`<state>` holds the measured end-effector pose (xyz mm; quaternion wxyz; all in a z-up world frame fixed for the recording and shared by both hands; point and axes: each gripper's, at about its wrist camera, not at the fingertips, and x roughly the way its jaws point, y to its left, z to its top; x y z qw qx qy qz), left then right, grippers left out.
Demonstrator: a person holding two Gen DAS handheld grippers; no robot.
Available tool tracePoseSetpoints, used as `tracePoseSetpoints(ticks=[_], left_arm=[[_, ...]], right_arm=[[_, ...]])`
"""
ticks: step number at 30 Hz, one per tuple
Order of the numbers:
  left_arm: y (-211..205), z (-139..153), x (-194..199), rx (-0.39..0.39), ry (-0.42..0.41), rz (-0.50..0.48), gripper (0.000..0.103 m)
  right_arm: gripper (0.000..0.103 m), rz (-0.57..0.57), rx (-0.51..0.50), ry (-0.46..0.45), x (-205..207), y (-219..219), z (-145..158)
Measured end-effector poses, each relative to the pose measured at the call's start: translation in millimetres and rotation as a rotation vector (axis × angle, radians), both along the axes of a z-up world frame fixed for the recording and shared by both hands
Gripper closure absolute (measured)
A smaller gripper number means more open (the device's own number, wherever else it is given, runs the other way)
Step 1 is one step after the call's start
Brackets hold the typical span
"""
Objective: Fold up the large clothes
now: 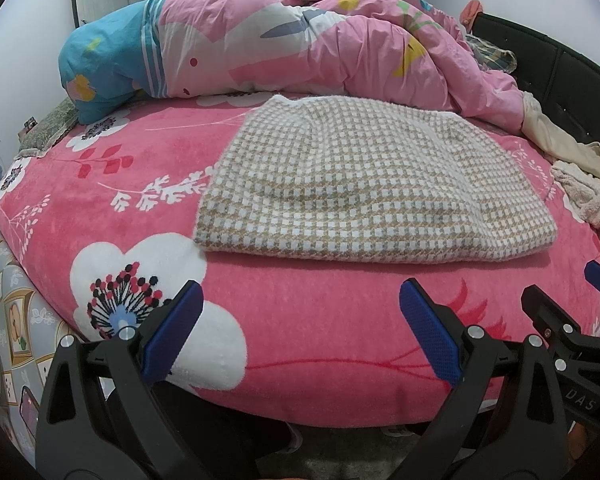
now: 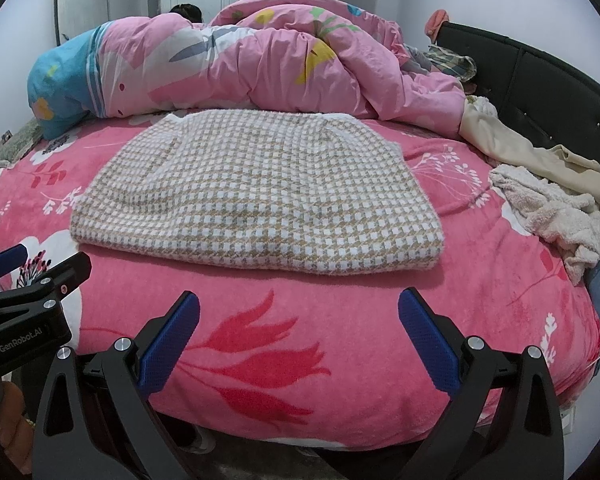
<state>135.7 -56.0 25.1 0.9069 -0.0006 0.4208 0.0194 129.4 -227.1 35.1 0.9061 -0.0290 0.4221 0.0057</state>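
A folded checked garment [image 1: 340, 184] in beige and white lies flat on the pink floral bedspread [image 1: 320, 344], in front of a heaped pink duvet [image 1: 300, 44]. The left gripper [image 1: 300, 328] and right gripper [image 2: 300, 328] hover side by side at the near bed edge, both with jaws spread wide and holding nothing. Cream clothes [image 2: 548, 208], perhaps towelling, lie crumpled by the dark headboard [image 2: 540, 88].

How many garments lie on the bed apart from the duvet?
3 clear: checked knit folded mid-bed, beige garment and fluffy cream one at right by the headboard. Others may be hidden.
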Motion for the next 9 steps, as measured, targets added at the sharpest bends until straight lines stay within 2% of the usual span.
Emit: tracePoseSetpoints(ticks=[9], left_arm=[[0.2,-0.2,-0.1,-0.001,0.0,0.0,0.008]], right_arm=[[0.006,0.001,0.001,0.0,0.0,-0.7,-0.5]])
